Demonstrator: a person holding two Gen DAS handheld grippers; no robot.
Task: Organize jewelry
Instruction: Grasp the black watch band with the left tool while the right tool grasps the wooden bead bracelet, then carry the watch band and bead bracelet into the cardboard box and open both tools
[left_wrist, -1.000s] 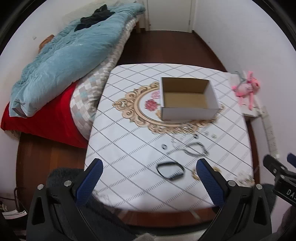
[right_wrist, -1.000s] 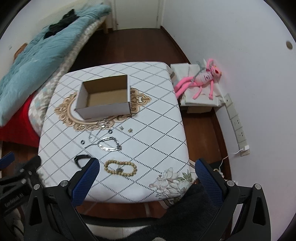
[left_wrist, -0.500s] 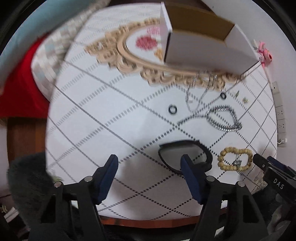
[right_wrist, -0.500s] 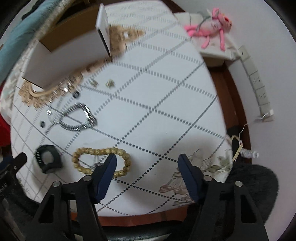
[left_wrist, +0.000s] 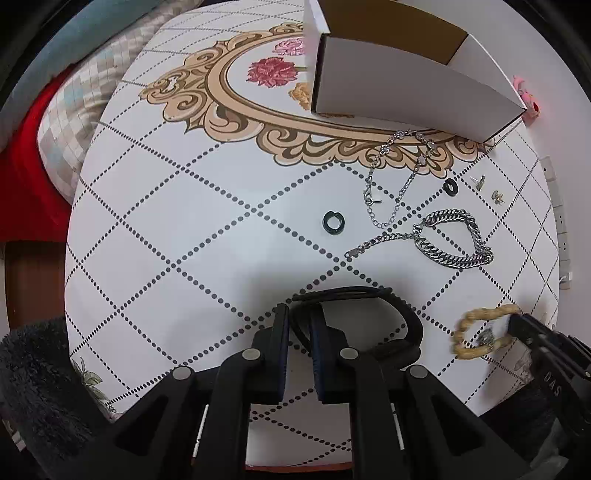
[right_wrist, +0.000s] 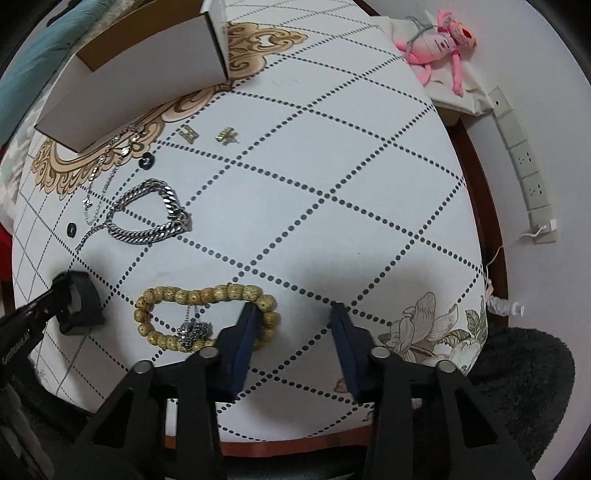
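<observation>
While closing, left claw (left_wrist: 299, 325) straddles black band (left_wrist: 410, 325)

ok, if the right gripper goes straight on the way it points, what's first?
Probably the bead bracelet: the right gripper points down at the tablecloth, jaws closing, one finger over the bracelet's end, bare cloth between them. Contact unclear.

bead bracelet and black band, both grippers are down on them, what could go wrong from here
1. The right gripper is closing with one finger on top of the bead bracelet. Only its end beads lie between the jaws, so they may roll out or get shoved aside.
2. The left gripper is closing on just a thin edge of the black band, which could slip or twist on lifting.
</observation>
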